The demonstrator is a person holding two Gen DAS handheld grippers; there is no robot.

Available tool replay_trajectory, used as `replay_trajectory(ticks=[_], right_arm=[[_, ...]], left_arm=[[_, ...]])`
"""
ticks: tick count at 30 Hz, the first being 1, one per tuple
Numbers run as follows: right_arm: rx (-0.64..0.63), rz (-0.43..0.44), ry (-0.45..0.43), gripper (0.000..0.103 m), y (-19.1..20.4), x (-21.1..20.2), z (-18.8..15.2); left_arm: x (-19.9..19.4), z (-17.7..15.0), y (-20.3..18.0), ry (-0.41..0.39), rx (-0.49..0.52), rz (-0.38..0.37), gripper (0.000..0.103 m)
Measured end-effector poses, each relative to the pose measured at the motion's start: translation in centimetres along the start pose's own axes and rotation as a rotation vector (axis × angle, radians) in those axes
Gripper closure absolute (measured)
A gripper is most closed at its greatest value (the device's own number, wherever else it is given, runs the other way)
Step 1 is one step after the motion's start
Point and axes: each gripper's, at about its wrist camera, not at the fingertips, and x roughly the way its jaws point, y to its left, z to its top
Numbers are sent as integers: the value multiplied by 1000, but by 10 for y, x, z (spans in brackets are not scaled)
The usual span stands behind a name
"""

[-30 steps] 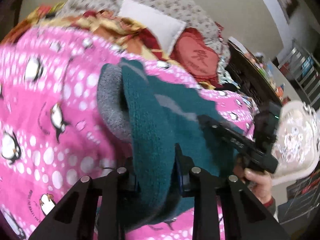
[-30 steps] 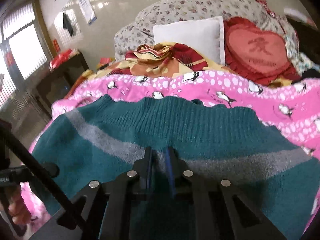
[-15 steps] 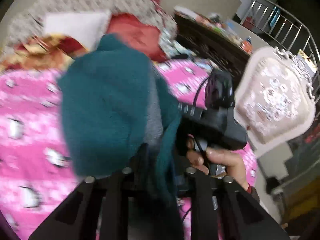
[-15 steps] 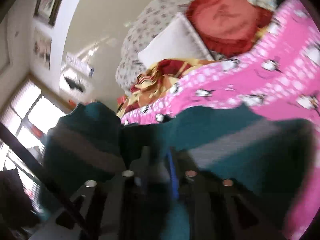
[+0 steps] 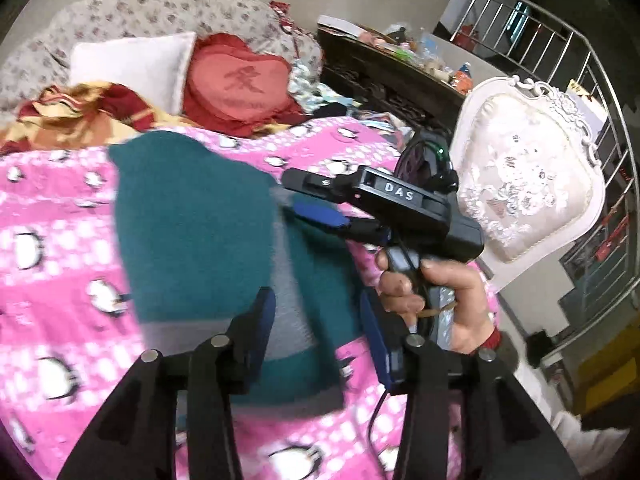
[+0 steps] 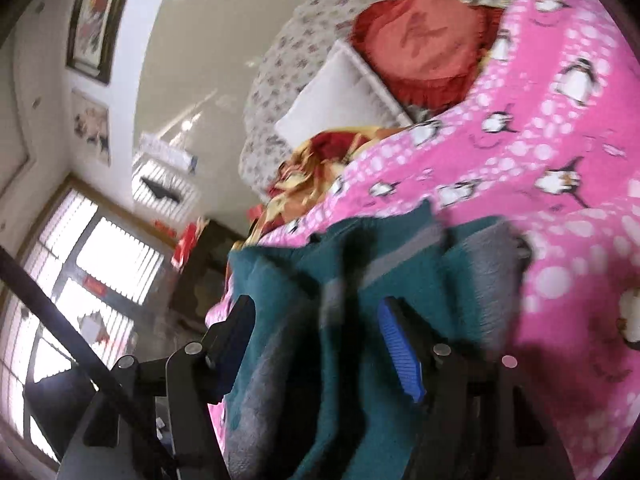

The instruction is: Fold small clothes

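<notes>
A teal knitted sweater [image 5: 192, 232] with a grey stripe lies folded over on the pink penguin blanket [image 5: 60, 272]. My left gripper [image 5: 318, 332] hovers over its near end. Its jaws are opening, and the grey stripe shows between the blue pads without being pressed. At the sweater's right edge a hand [image 5: 432, 292] holds my right gripper [image 5: 292, 194]. In the right wrist view the sweater [image 6: 400, 260] is bunched loosely between the fingers of the right gripper [image 6: 320, 344]. Those jaws are opening wide and the pads stand off the cloth.
At the head of the bed lie a red heart cushion [image 5: 240, 84], a white pillow [image 5: 128, 64] and a rumpled red-yellow cloth [image 5: 80, 108]. A white padded chair [image 5: 528, 184] stands right of the bed, with a dark cabinet [image 5: 380, 76] and a metal railing [image 5: 580, 60] behind. Windows [image 6: 100, 260] lie to the left.
Both grippers carried the sweater's edge across, folding it over itself, then opened and let the cloth go. Both wrists rolled, and the right wrist view now tilts.
</notes>
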Motion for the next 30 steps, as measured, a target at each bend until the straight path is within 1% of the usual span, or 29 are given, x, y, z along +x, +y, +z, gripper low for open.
replay_trajectory(ticks=[1,2,3,5,7,9,10,11,12,14,16,18,19,20,21,22,24,25,27,28,30], right_arm=[[-15,-15,7,26,3,4,0],[-35,-38,14,19,10,12,1],[-46,-44,21,15,14,16,1],[-78,-52,45,15,23,27,2],[-114,-62,65,15,34,38,1],[-171,-106,86,17,45,53,-3],[-203,-140,89,22,50,60,-6],[-231,-175,86,54,53,66,-9],[-245,-189,72,85,55,67,-10],[-277,-183,19,86,62,55,-12],[-308,-159,-43,87,71,33,-8],[-331,-155,-89,87,77,8,0],[-350,-180,-103,87,77,-1,3],[-360,-211,-113,87,76,-7,7],[-363,-244,-122,87,73,-10,10],[-359,-279,-130,87,67,-13,14],[-371,-384,-133,87,51,-10,18],[-350,-418,-107,87,36,-1,18],[-335,-451,-52,87,21,16,15],[-365,-498,-44,87,16,23,12],[-349,-487,-54,87,13,19,14]], left_arm=[[-1,-1,3,8,3,27,60],[0,-2,5,17,3,58,59],[3,-6,13,34,-5,105,59],[10,-15,24,73,-35,155,59],[22,-28,38,107,-79,184,59],[30,-37,49,122,-111,170,59],[34,-41,54,125,-129,164,58],[35,-44,56,124,-142,162,58],[35,-44,57,120,-152,162,58],[30,-39,56,115,-150,153,58],[21,-28,48,80,-125,123,57],[14,-20,41,35,-104,135,47],[14,-17,39,17,-102,137,41],[16,-16,38,6,-104,137,38],[22,-15,39,7,-111,140,38],[32,-16,41,24,-125,141,38],[53,-22,45,66,-156,114,36],[61,-22,46,83,-164,113,36],[76,-29,45,117,-153,141,35],[81,-31,46,114,-151,136,33],[84,-31,53,123,-186,126,30]])
